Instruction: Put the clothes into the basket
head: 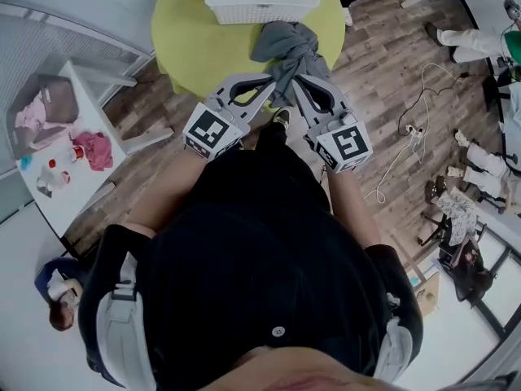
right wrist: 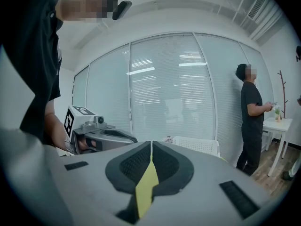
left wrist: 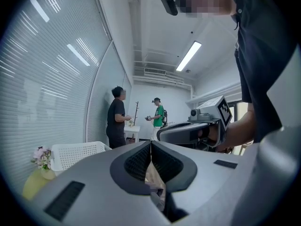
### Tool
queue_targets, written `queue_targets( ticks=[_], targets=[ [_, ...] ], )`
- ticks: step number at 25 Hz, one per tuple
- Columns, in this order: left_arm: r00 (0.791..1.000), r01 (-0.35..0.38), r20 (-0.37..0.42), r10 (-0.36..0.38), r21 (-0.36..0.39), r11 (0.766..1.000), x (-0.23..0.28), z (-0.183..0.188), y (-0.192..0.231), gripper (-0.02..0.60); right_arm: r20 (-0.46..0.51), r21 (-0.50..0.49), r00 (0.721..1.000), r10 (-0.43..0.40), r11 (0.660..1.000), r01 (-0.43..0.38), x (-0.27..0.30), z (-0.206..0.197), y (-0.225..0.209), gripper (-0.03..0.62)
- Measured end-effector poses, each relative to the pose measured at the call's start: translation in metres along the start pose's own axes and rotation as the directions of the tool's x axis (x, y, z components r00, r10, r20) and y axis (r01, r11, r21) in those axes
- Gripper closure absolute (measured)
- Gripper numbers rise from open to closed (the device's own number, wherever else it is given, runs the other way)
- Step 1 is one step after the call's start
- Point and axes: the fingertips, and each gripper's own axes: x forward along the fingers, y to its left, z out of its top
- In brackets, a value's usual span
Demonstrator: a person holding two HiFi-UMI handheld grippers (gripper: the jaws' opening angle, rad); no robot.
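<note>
Head view: a round yellow-green desk carries a white basket at its far edge. A grey garment lies bunched between the basket and the near edge. The left gripper and right gripper meet it side by side, each pinching a fold.

Left gripper view: the left gripper has its jaws clenched, tips pressed together. The basket stands at the left and the right gripper at the right.

Right gripper view: the right gripper has its jaws clenched too. The yellow desk shows through the gap behind the tips, with the basket beyond and the left gripper at the left.
</note>
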Motion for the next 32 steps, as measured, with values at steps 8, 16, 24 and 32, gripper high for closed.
queue_targets(
  ticks=[8,16,24,32],
  targets=[
    [0.998,-0.057,-0.015,0.057,0.03,0.998,0.059,-0.008,0.03,0.571,-0.058,-0.014,0.998,-0.023,1.0,0.022,0.012,-0.019,-0.076,0.565],
    [0.991,-0.119,-0.051,0.12,0.036,0.992,0.105,-0.045,0.048,0.571,-0.154,0.006,0.988,-0.009,1.0,0.01,0.02,-0.066,-0.134,0.563],
    [0.977,-0.195,-0.089,0.196,0.025,0.981,0.137,-0.071,0.067,0.571,-0.287,0.096,0.958,0.01,0.995,0.018,0.035,-0.127,-0.172,0.563],
    [0.985,-0.163,-0.061,0.159,-0.07,0.984,0.162,-0.1,0.091,0.571,-0.393,0.175,0.919,0.012,0.982,0.063,0.06,-0.177,-0.19,0.563]
  ],
)
